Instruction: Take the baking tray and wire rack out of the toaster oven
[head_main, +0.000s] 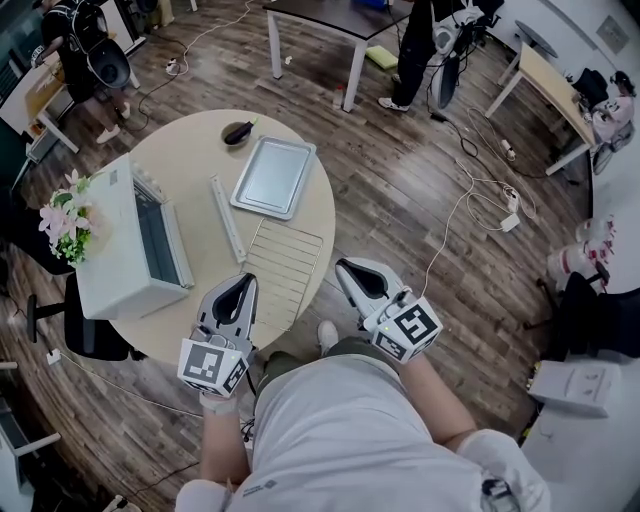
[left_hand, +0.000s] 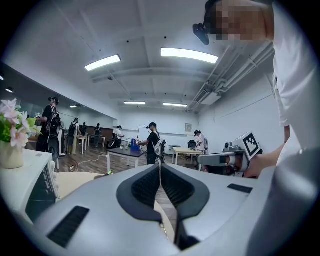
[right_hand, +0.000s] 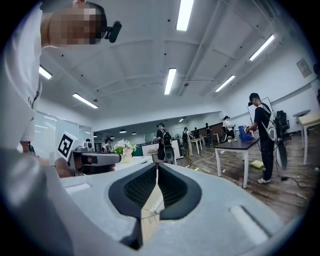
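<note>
While both the baking tray and the wire rack lie out on the round table, neither gripper has hold of anything. Taking the table as a clock face with twelve farthest from the person, the toaster oven stands at nine o'clock, its glass front turned toward the table's middle; whether its door is open cannot be made out. The tray lies flat at about one o'clock, well apart from the oven. The rack lies flat at about five o'clock, just below the tray, with its near edge reaching the table's rim. A narrow pale strip lies near the centre, between oven and tray. A small dark dish sits at twelve o'clock, and a bunch of pink and white flowers shows at the oven's far side. The left gripper is held over the table's six o'clock edge, just beside the rack's left side, its jaws closed together on nothing. The right gripper is held off the table, near the rack's right side, its jaws likewise pressed together and empty.
</note>
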